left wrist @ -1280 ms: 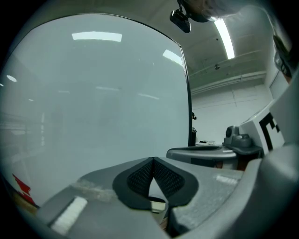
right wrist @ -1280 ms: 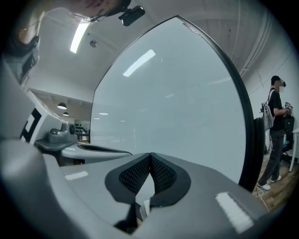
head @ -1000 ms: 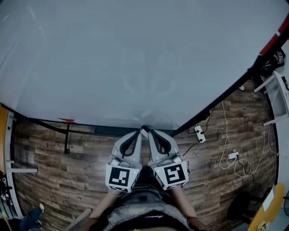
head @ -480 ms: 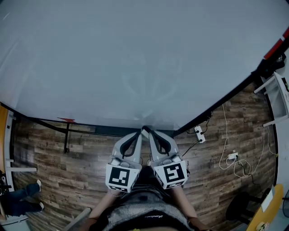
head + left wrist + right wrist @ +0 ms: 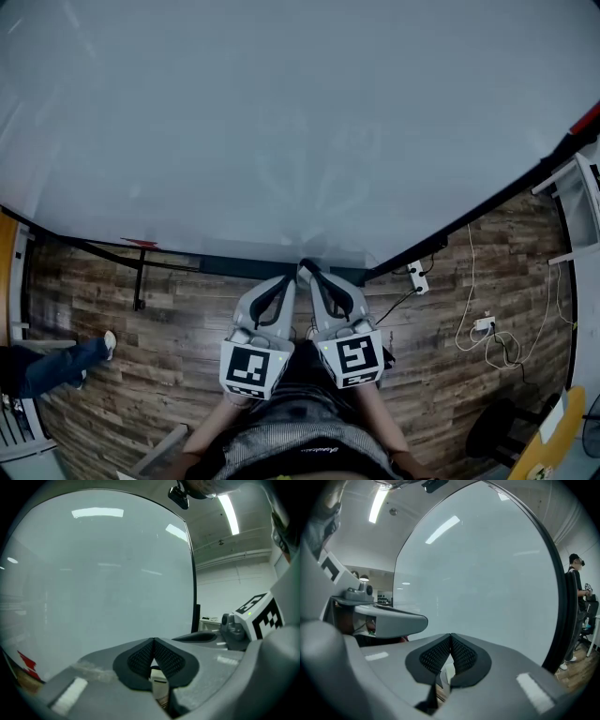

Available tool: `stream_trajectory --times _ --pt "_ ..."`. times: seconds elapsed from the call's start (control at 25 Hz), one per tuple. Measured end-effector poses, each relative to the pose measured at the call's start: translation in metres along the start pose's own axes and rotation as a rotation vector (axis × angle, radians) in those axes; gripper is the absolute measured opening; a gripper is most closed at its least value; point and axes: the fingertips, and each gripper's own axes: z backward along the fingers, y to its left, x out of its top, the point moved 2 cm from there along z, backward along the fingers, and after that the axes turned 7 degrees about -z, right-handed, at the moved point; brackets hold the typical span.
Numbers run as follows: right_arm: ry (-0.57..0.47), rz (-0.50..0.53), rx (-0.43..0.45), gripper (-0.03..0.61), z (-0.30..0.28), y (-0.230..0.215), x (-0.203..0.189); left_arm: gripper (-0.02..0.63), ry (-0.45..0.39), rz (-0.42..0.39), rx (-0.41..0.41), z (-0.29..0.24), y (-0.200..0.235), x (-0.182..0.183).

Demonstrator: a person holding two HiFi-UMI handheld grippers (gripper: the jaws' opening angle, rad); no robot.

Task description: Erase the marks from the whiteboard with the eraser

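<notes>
Whiteboard (image 5: 281, 122) fills upper frame, nearly clean | left gripper (image 5: 153, 644), right gripper (image 5: 450, 639) at lower centre, both pressed together, empty | we see no eraser; wiping seemingly not under way; next we must fetch one.

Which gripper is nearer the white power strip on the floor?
Right. The right gripper sits left of the power strip in the head view; the left gripper lies beyond it, farther left.

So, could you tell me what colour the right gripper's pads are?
The pads are black, mesh-textured; clearest in the right gripper view.
</notes>
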Motion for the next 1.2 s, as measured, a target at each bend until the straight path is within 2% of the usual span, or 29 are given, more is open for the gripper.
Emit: stream_trajectory --times 0.16,0.28,0.72,0.84,0.92,1.08,1.2 --pt "0.028 0.008 -0.003 0.002 -0.005 0.0 -0.01 0.0 0.012 0.018 0.008 0.003 0.003 -0.004" --pt "0.055 0.013 -0.006 0.002 -0.01 -0.002 -0.019 0.0 0.023 0.075 0.021 0.002 0.004 -0.003" --pt "0.135 -0.001 -0.024 0.002 -0.017 -0.012 -0.046 0.0 0.053 0.036 -0.008 -0.003 0.004 -0.016" --pt "0.15 -0.002 -0.027 0.002 -0.017 -0.015 -0.051 0.0 0.062 0.059 -0.006 -0.005 0.002 -0.018" --pt "0.157 -0.009 -0.024 0.002 -0.017 -0.015 -0.054 0.0 0.059 0.031 -0.013 -0.006 0.003 -0.02" --pt "0.173 -0.019 -0.019 0.002 -0.017 -0.016 -0.061 0.0 0.067 0.092 0.003 -0.007 0.001 -0.017" --pt "0.166 -0.018 -0.016 0.008 -0.018 -0.016 -0.059 0.0 0.067 0.096 0.003 -0.006 0.001 -0.017"
